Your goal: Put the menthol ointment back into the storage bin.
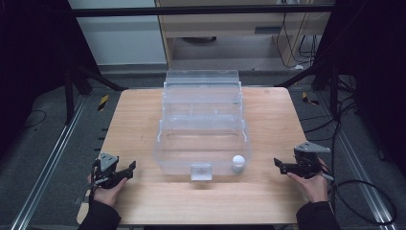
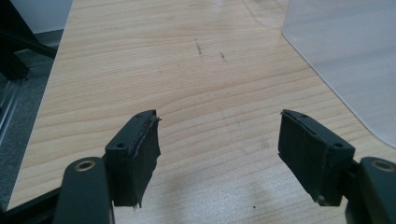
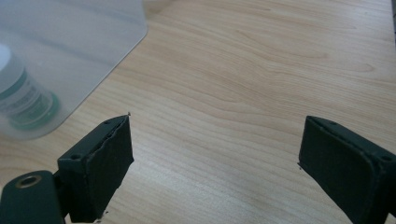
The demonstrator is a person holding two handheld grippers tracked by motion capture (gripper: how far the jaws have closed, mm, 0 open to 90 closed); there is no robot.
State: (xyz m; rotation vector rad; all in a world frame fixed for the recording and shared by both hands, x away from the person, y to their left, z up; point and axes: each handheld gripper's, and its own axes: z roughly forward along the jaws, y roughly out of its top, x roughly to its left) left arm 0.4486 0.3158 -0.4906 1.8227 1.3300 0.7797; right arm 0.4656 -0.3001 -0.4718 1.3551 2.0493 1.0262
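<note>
A clear plastic stepped organiser (image 1: 202, 120) stands in the middle of the wooden table (image 1: 143, 120). In its front compartment, at the right, stands a small white bottle (image 1: 238, 163); through the bin wall (image 3: 84, 42) it shows with a green label (image 3: 25, 100). My left gripper (image 1: 125, 171) rests low at the table's front left, open, with bare wood between its pads (image 2: 140, 154). At the front right my right gripper (image 1: 281, 166) is open too, nothing between its pads (image 3: 105, 163), right of the bin.
A small clear latch (image 1: 201, 171) sits on the organiser's front wall. The bin's corner (image 2: 345, 65) lies to the right of the left gripper. Cables (image 1: 368, 191) trail on the floor right of the table. Metal rails (image 1: 48, 158) run along the left.
</note>
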